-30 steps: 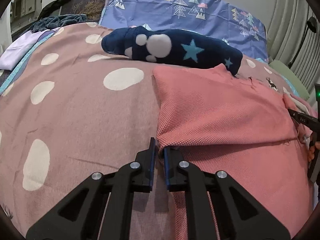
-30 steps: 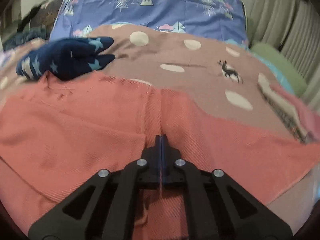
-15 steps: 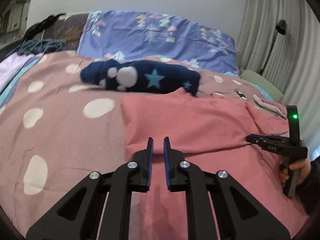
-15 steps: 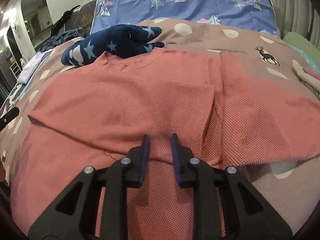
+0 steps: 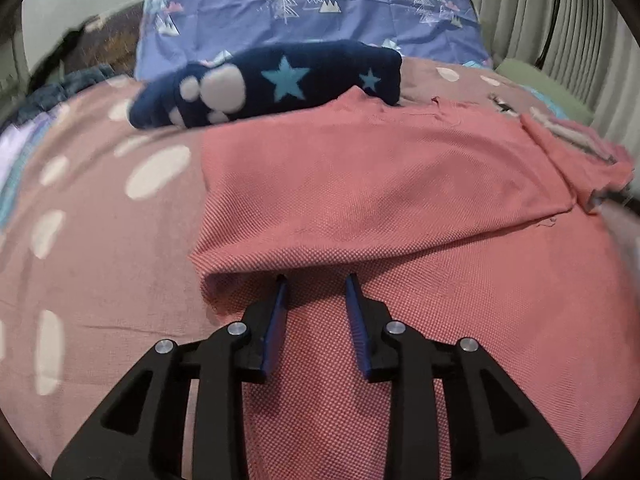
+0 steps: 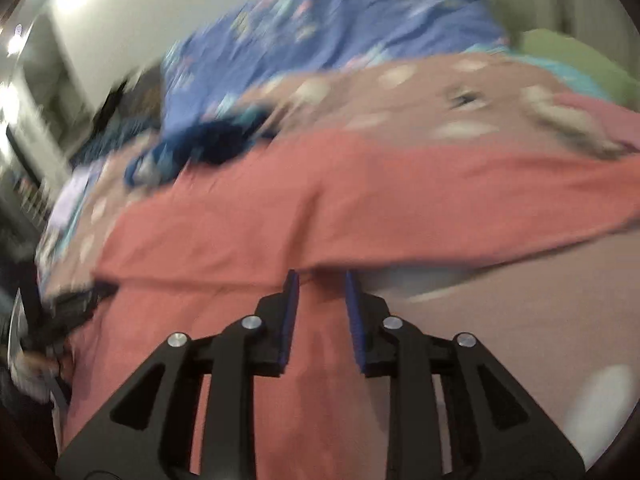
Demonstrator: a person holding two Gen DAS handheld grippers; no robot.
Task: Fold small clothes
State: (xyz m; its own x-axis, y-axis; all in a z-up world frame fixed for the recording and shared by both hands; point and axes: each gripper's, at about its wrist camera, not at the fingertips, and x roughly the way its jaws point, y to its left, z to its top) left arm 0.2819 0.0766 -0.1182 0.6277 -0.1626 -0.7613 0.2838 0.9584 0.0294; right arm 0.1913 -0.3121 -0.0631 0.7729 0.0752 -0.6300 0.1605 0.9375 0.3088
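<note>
A coral-pink knit garment [image 5: 360, 184] lies on the bed, its far part folded over onto the near part. My left gripper [image 5: 314, 280] is open and empty, its tips at the fold's near edge close to the garment's left side. In the blurred right wrist view the same garment [image 6: 320, 208] fills the middle. My right gripper [image 6: 320, 276] is open and empty, its tips at the folded edge near the garment's right side.
A navy plush item with stars and a paw print [image 5: 272, 80] lies beyond the garment. The bedspread [image 5: 100, 220] is dusty pink with white spots. A blue tree-print pillow [image 5: 320, 4] and a green cushion [image 5: 540, 76] sit at the back.
Both grippers let go of the garment, opened wider and dropped back to the folded edge. The folded flap now lies flat. The right view is blurred by motion.
</note>
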